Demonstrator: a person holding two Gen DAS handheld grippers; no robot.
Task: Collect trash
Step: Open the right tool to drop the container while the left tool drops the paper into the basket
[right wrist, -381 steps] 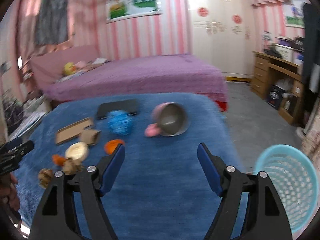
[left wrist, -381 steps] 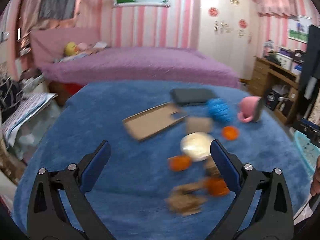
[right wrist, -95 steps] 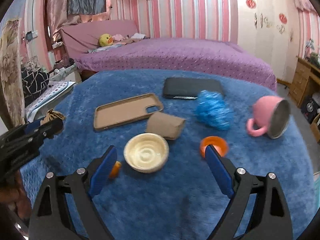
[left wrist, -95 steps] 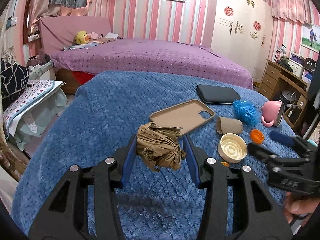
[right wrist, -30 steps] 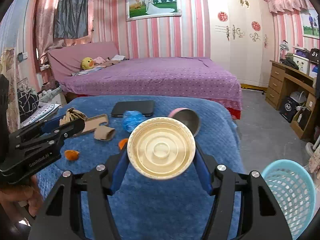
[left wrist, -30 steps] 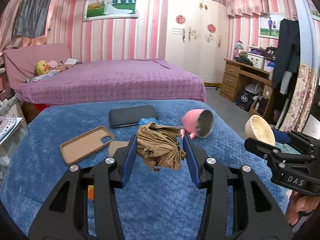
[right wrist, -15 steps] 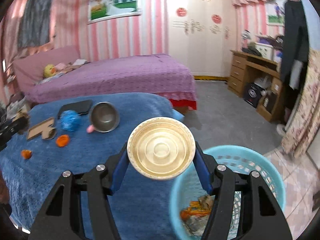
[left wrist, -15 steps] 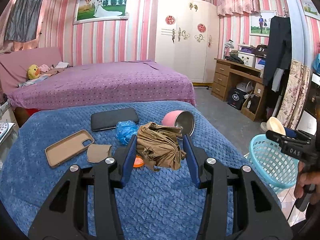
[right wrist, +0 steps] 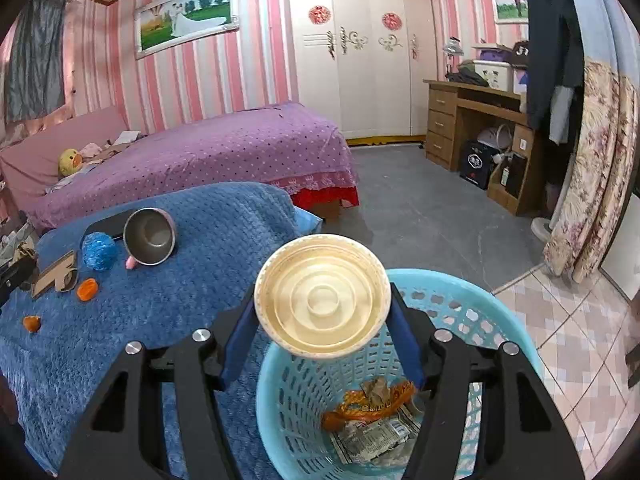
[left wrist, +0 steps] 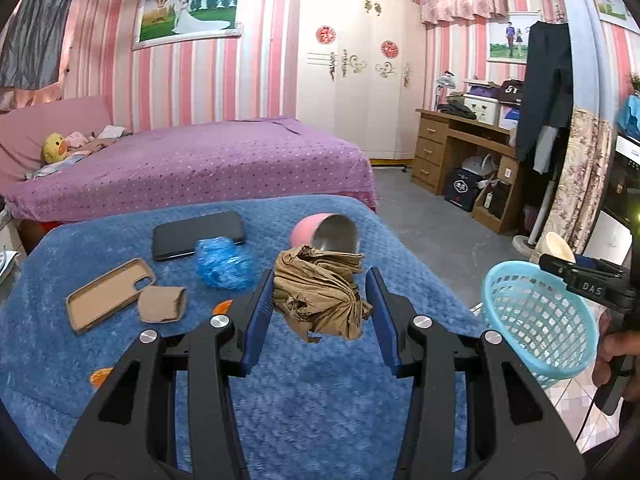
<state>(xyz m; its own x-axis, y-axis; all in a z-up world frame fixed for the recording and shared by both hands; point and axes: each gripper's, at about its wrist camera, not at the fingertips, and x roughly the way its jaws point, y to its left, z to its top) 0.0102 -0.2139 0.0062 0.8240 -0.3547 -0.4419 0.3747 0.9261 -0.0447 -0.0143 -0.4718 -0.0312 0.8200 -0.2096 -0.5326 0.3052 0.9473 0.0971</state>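
The right tongs (right wrist: 322,344) grip a paper bowl (right wrist: 322,296) over the part-filled basket (right wrist: 516,344); the left tongs (left wrist: 318,312) clench crumpled brown paper (left wrist: 320,296); orange scraps (right wrist: 87,289) remain.

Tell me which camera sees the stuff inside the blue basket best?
The right wrist view. It looks down into the blue basket, so the orange wrapper and printed paper at the bottom show. The left wrist view sees the basket only from the side, at the right edge, with its contents hidden.
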